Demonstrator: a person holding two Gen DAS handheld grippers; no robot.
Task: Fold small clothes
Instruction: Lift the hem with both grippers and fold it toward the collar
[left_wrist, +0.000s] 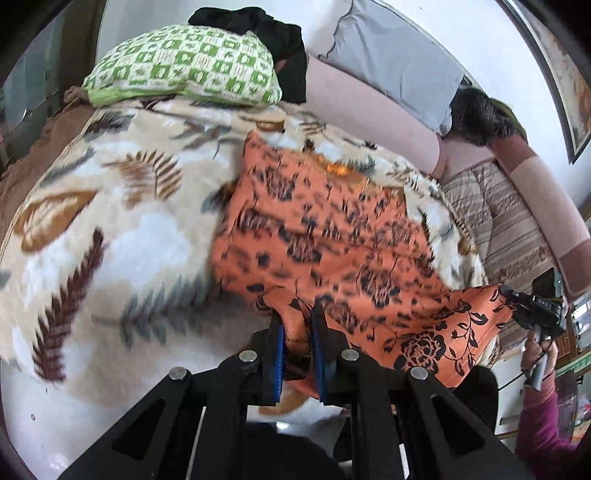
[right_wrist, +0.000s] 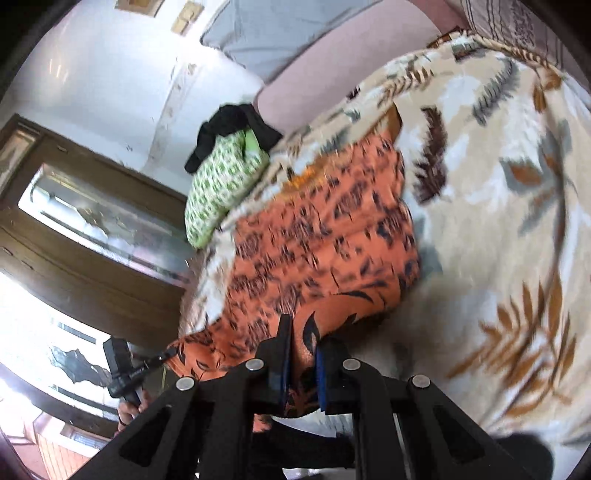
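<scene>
My left claw (left_wrist: 297, 325) pinches the near edge of the orange black-flowered cloth (left_wrist: 325, 229); my right claw (right_wrist: 301, 339) grips another near corner. The cloth stretches ahead of both over the cream leaf-patterned fleece blanket (left_wrist: 122, 236).

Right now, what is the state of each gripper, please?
Left gripper: closed on the orange floral cloth.
Right gripper: closed on the same cloth.

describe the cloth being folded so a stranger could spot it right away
On the leaf-patterned blanket covering the bed lies the orange cloth, its near edge pinched by the left gripper and right gripper. Only it is orange with black flowers; the pillow beyond is green-checked.
</scene>
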